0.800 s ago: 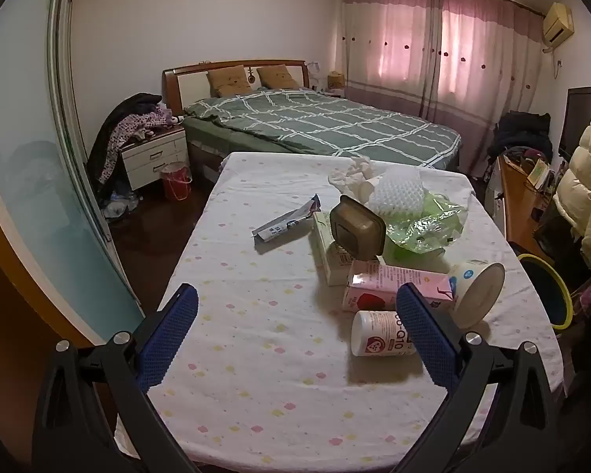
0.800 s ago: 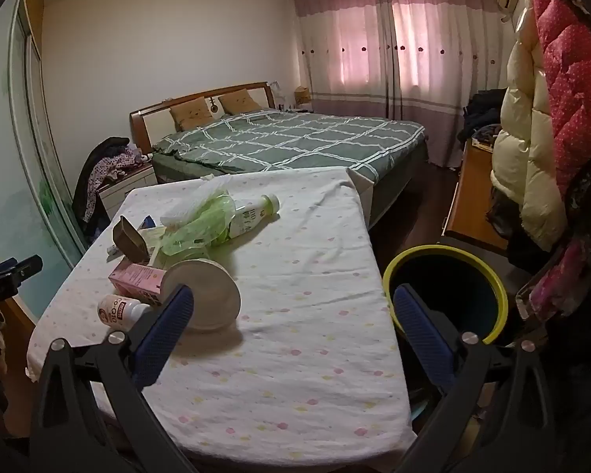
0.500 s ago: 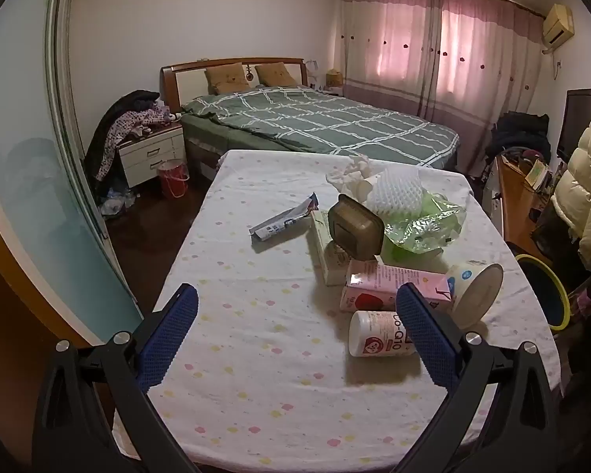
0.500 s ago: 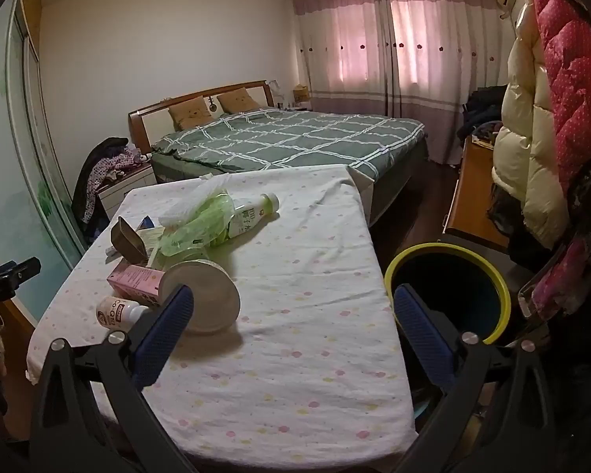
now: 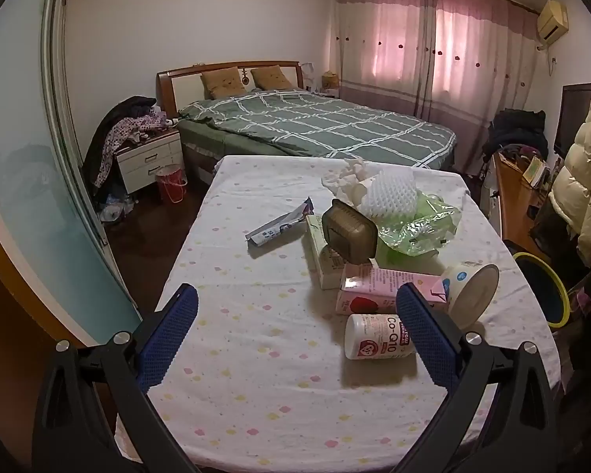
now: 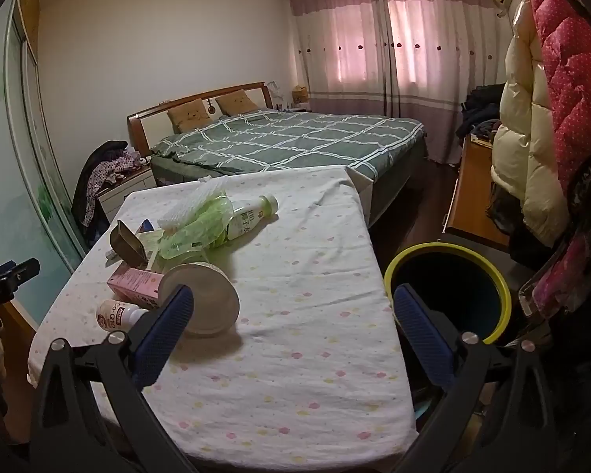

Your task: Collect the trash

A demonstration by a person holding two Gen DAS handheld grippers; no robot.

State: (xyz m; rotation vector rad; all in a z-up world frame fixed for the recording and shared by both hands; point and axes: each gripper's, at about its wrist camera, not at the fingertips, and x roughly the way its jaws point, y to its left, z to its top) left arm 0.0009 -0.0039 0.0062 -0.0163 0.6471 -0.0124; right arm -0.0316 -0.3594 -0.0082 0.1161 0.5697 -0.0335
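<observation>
Trash lies on a table with a spotted white cloth (image 5: 256, 354): a white Co-Q10 bottle (image 5: 376, 337), a pink carton (image 5: 378, 289), a white paper cup on its side (image 5: 471, 287), a brown box (image 5: 348, 230), a green plastic bag (image 5: 417, 226), white foam netting (image 5: 394, 193) and a flat wrapper (image 5: 279, 226). A white drink bottle (image 6: 252, 213) shows in the right wrist view. My left gripper (image 5: 295, 323) is open and empty above the table's near part. My right gripper (image 6: 293, 315) is open and empty, with the cup (image 6: 203, 299) beside its left finger.
A black bin with a yellow rim (image 6: 451, 291) stands on the floor right of the table. A bed (image 5: 315, 126) lies behind the table. A nightstand (image 5: 147, 157) and a red basket (image 5: 171, 183) stand at the left. Coats (image 6: 532, 138) hang at the right.
Both grippers have drifted back a little from the table; the view has shifted slightly. Nothing on the table has moved.
</observation>
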